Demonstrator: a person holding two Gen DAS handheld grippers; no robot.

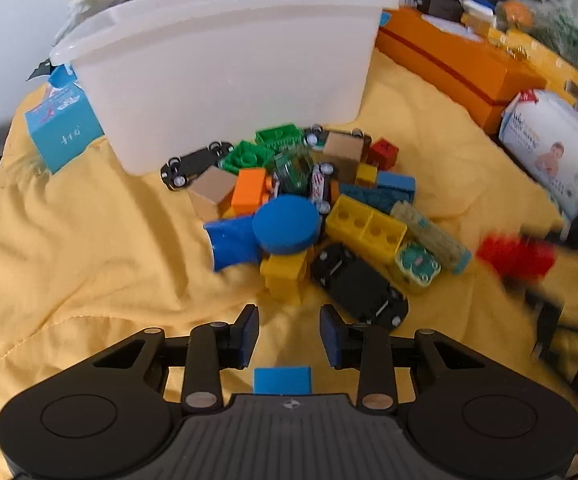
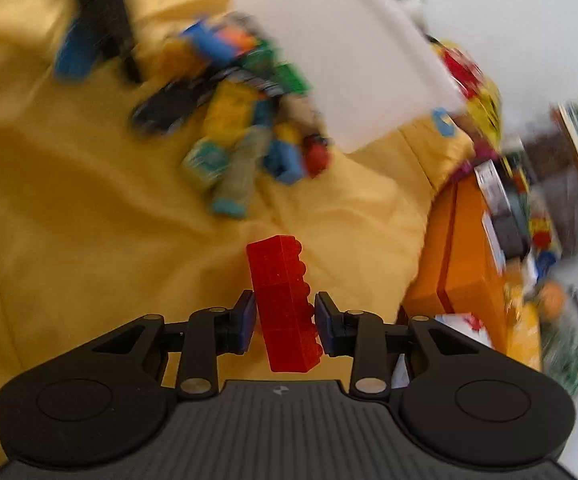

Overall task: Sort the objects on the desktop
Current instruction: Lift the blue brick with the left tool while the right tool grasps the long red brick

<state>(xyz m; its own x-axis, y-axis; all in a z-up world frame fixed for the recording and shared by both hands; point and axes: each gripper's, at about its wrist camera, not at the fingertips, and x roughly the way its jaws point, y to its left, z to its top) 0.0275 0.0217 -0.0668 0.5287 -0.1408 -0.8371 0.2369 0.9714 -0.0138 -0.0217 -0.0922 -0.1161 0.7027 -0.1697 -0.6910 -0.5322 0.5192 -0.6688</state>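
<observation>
Bin (image 1: pixel 225 80), contents hidden; toys (image 1: pixel 309 208) beside.

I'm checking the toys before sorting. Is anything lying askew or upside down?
Yes. A black toy car at the pile's near edge lies upside down, wheels and underside showing. Another black car leans against the white bin.

Each tool, the left tool (image 1: pixel 289 330) and the right tool (image 2: pixel 285 322), is matt black plastic: a ribbed grey-black centre panel with a small white emblem, a round disc housing either side, slim linkage arms pinned with silver rivets, and flat dark blue pads (image 1: pixel 251 334) on the fingers.
</observation>
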